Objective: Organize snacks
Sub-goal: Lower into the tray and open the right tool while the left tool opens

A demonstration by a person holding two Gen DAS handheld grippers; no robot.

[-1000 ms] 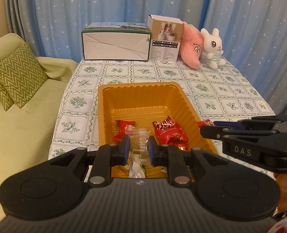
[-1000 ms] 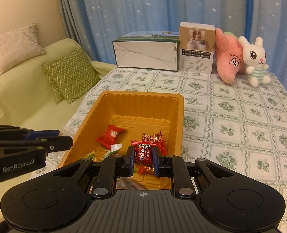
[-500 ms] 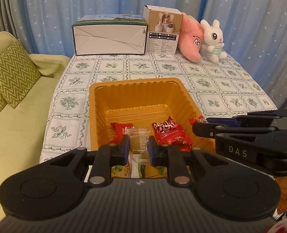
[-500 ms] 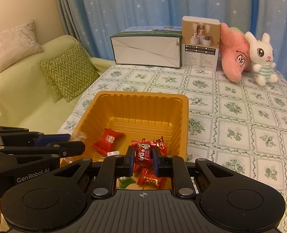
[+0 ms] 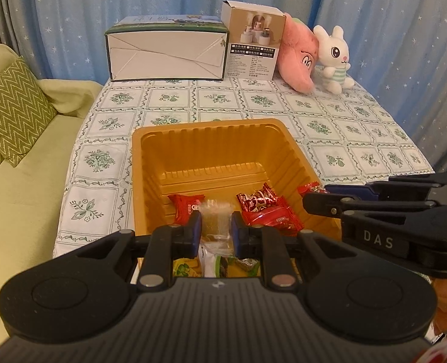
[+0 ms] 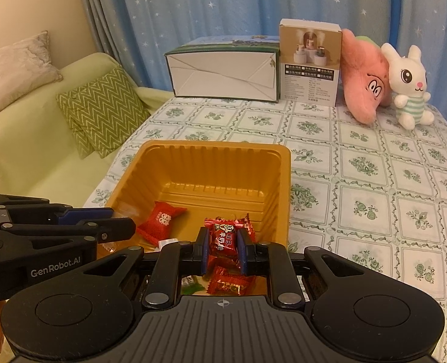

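Observation:
An orange plastic tray (image 5: 211, 139) (image 6: 214, 157) sits near the table's front edge and holds several wrapped snacks: red packets (image 5: 265, 208) (image 6: 161, 219) and green-wrapped ones near its front wall. My left gripper (image 5: 216, 227) is shut on a clear-wrapped snack (image 5: 216, 222) above the tray's near end. My right gripper (image 6: 223, 243) is shut on a red candy packet (image 6: 223, 239), also above the tray's near end. Each gripper shows from the side in the other view: the right one (image 5: 320, 195), the left one (image 6: 114, 220).
At the table's far edge stand a white-and-green box (image 5: 166, 53), a small product box (image 5: 252, 40), a pink plush (image 5: 297, 60) and a white bunny plush (image 5: 332, 59). A green sofa with a zigzag cushion (image 5: 8, 109) lies left of the table.
Both grippers drew back and rose a little above the tray's near end, each keeping its snack. More of the tray's front contents now show below the fingers.

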